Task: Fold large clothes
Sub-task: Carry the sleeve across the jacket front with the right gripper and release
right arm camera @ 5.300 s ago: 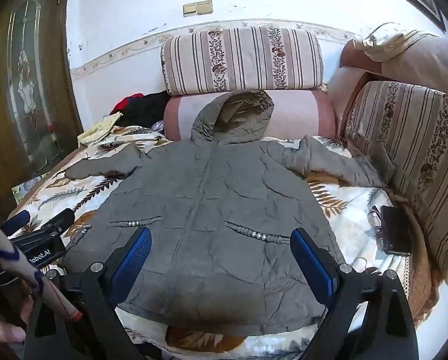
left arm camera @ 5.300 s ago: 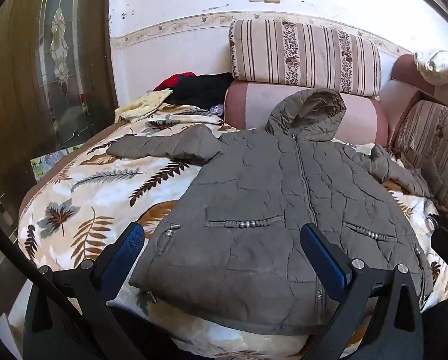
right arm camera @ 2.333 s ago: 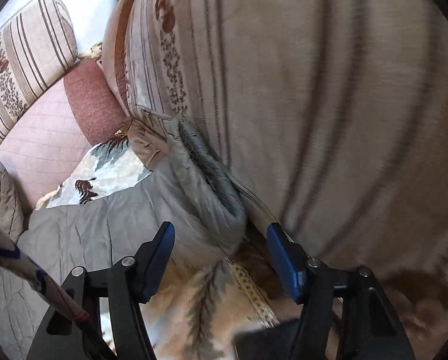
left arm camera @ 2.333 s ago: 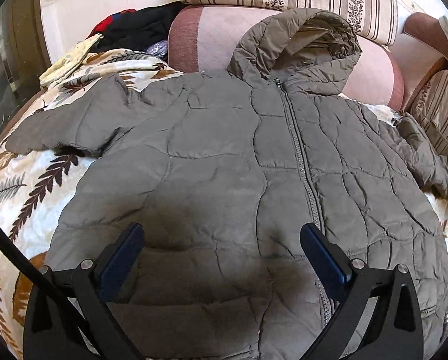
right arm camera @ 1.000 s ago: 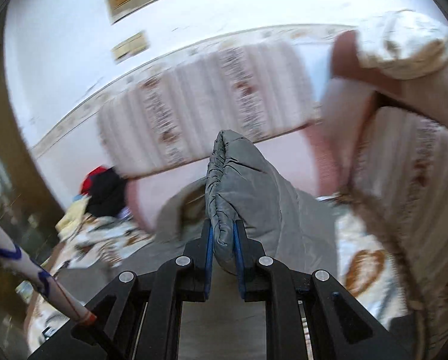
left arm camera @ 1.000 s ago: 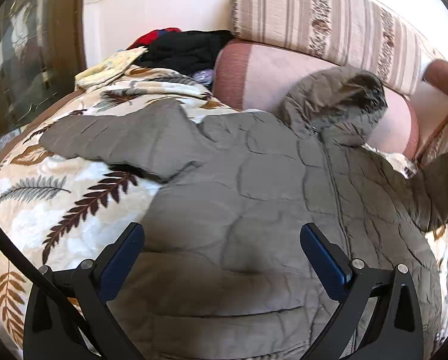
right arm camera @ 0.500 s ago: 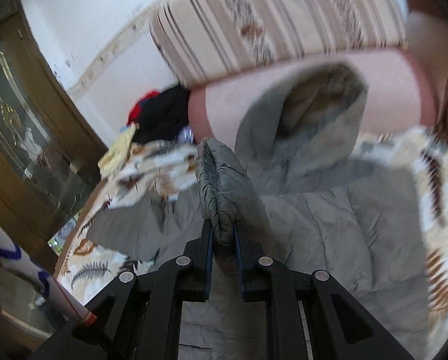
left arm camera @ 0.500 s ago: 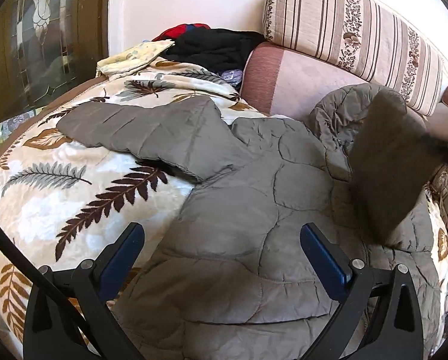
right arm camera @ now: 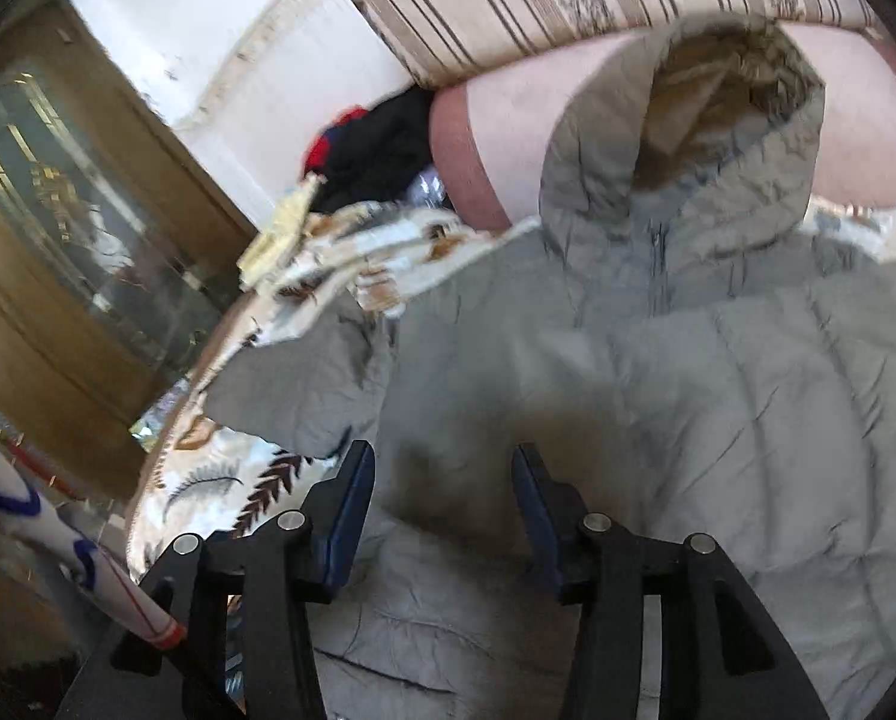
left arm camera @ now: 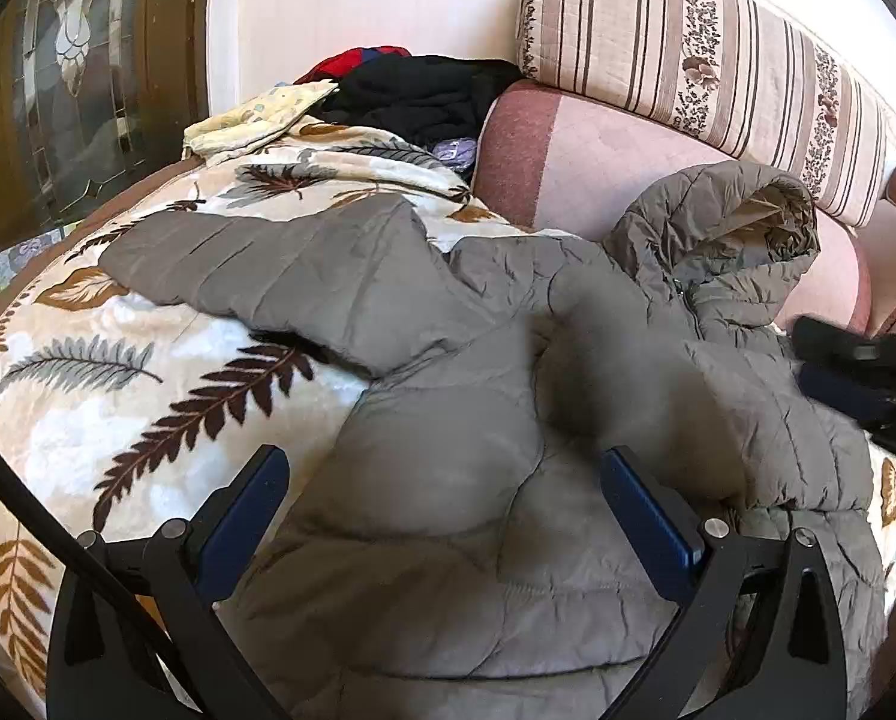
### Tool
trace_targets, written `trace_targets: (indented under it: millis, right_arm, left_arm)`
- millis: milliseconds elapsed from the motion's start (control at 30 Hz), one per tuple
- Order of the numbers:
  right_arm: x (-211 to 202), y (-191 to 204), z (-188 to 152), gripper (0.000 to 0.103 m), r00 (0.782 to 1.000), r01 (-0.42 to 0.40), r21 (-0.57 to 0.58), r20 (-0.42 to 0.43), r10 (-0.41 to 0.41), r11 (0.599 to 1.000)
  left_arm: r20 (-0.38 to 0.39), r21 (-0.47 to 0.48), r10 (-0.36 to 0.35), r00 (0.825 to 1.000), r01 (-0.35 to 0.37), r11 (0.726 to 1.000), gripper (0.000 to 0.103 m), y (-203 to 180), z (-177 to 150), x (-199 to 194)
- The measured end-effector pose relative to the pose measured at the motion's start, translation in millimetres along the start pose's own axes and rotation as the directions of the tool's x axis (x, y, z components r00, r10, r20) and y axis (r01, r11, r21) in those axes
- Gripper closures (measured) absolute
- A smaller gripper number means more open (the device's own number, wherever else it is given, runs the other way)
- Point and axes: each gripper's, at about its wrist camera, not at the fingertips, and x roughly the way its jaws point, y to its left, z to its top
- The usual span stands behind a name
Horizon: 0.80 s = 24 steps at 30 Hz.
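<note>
The left gripper (left arm camera: 442, 516) is hovering over the lower body of the jacket (left arm camera: 448, 480), jaws spread wide and holding nothing. The right gripper (right arm camera: 442, 516) is hanging above the chest panel, jaws parted by a narrower gap, also gripping nothing.

The jacket is lying face up across the middle of the bed, on a fleece blanket (left arm camera: 88, 372) printed with fern leaves. It is a grey-green quilted puffer: soft, padded, light for its bulk, with a smooth shell that is likely slippery and springy, so folds are apt to be reopening unless pressed. One sleeve (left arm camera: 766, 420) is lying folded across the chest; the other sleeve (left arm camera: 256, 276) is stretching flat toward the bed's left edge. Best hold, by judgement: pinching that sleeve at the cuff or a stitched seam, where the padding is thinner.

Farther back, the hood (left arm camera: 730, 240) is propping open against a pink bolster (left arm camera: 568, 168), under a striped cushion (left arm camera: 688, 54). Dark clothes (left arm camera: 424, 90) are piling at the far left corner
</note>
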Motion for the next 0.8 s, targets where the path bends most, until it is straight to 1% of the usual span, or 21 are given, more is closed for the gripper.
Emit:
trace_targets:
  millis: [67, 133, 167, 200, 267, 300, 333, 367, 400, 433, 467, 533, 600, 700, 800]
  right_arm:
    - [-18, -12, 6, 0.05, 0.999, 0.012, -0.007, 0.038, -0.012, 1.0]
    - [-38, -37, 13, 0.049, 0.995, 0.054, 0.008, 0.08, -0.054, 0.999]
    - [-44, -47, 15, 0.049, 0.993, 0.079, 0.015, 0.084, -0.08, 0.997]
    - [-51, -61, 16, 0.049, 0.985, 0.143, 0.025, 0.093, -0.144, 0.989]
    - [-58, -85, 17, 0.049, 0.955, 0.277, 0.032, 0.102, -0.279, 0.96]
    - [-58, -100, 18, 0.049, 0.934, 0.343, 0.043, 0.094, -0.345, 0.938]
    - [-58, -116, 17, 0.049, 0.916, 0.389, 0.049, 0.081, -0.392, 0.92]
    - [-56, -129, 17, 0.054, 0.9, 0.429, 0.057, 0.06, -0.432, 0.902]
    - [-54, -145, 16, 0.06, 0.879, 0.473, 0.07, 0.036, -0.476, 0.878]
    - [-52, -157, 14, 0.064, 0.866, 0.496, 0.08, 0.022, -0.499, 0.865]
    - [-48, -169, 12, 0.064, 0.856, 0.515, 0.094, 0.0, -0.517, 0.852]
    - [-36, -191, 4, 0.064, 0.851, 0.524, 0.122, -0.058, -0.521, 0.843]
    - [-18, -202, -4, 0.064, 0.849, 0.527, 0.113, -0.106, -0.517, 0.842]
    - [-4, -209, -12, 0.064, 0.834, 0.55, 0.06, -0.105, -0.542, 0.833]
    - [-2, -207, -8, 0.064, 0.824, 0.561, 0.048, -0.123, -0.553, 0.826]
  left_arm:
    - [-0.003, 0.003, 0.005, 1.0, -0.005, 1.0, 0.0, -3, 2, 5]
    - [-0.015, -0.002, 0.008, 1.0, -0.008, 1.0, 0.0, -5, 3, 11]
    - [-0.018, -0.001, 0.009, 1.0, -0.009, 1.0, 0.0, -5, 3, 14]
    - [-0.024, 0.002, 0.013, 1.0, -0.013, 1.0, 0.0, -7, 4, 17]
    - [-0.041, 0.011, 0.022, 0.999, -0.022, 1.0, 0.0, -9, 4, 27]
    - [-0.05, 0.013, 0.022, 0.999, -0.021, 1.0, 0.0, -10, 4, 32]
    - [-0.067, 0.016, 0.017, 0.998, -0.016, 1.0, 0.0, -12, 6, 39]
    - [-0.078, 0.02, 0.015, 0.997, -0.013, 1.0, 0.0, -13, 6, 43]
    - [-0.085, 0.023, 0.015, 0.996, -0.013, 1.0, 0.0, -14, 7, 47]
    - [-0.085, 0.028, 0.02, 0.996, -0.018, 0.999, 0.0, -16, 8, 51]
    - [-0.09, 0.038, 0.029, 0.996, -0.026, 0.999, 0.0, -18, 8, 57]
    - [-0.127, 0.057, 0.033, 0.991, -0.026, 0.998, 0.0, -22, 9, 71]
    - [-0.162, 0.058, 0.03, 0.986, -0.021, 0.998, 0.0, -23, 9, 85]
    - [-0.203, 0.069, 0.042, 0.978, -0.029, 0.997, 0.0, -26, 8, 99]
    - [-0.206, 0.084, 0.043, 0.978, -0.026, 0.996, 0.0, -27, 9, 100]
